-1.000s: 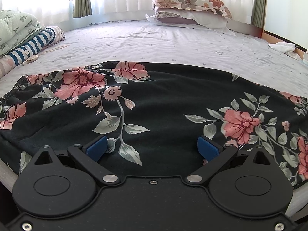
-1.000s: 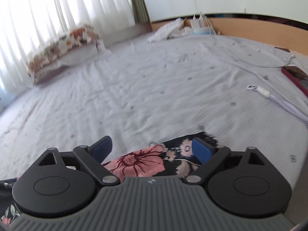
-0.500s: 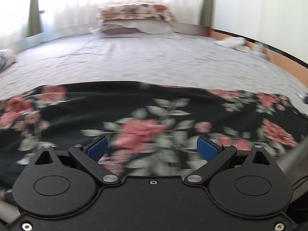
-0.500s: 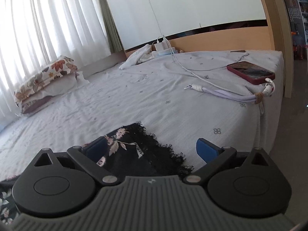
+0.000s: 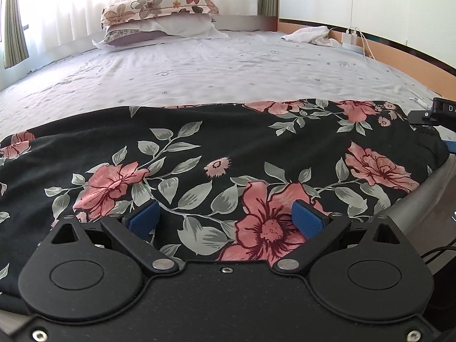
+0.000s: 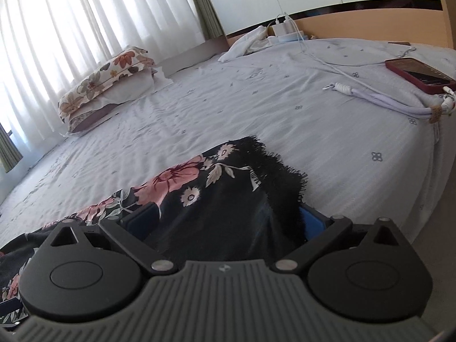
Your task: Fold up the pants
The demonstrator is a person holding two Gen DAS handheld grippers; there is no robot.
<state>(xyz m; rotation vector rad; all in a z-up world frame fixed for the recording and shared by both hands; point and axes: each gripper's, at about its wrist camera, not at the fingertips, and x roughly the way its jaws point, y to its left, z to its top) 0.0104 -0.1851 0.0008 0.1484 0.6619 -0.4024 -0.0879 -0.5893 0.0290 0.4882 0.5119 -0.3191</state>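
Jaws, left gripper [image 5: 226, 218]: spread wide, blue pads well apart, grasping nothing; they hang low over the pants, contact with the cloth cannot be told.
Jaws, right gripper [image 6: 228, 221]: spread wide, not clenched; the frayed leg end lies between the two blue pads, and whether either pad touches it cannot be told.
Pants [image 5: 228, 154]: black with pink flowers, laid flat across the near edge of the bed [image 5: 216, 68].
Leg end [image 6: 265, 171]: fringed black hem, bunched up slightly, near the bed's corner.
Pillows [image 5: 159, 14]: stacked at the far side.
Phone [image 6: 419, 74]: on the bed, well apart from the pants.
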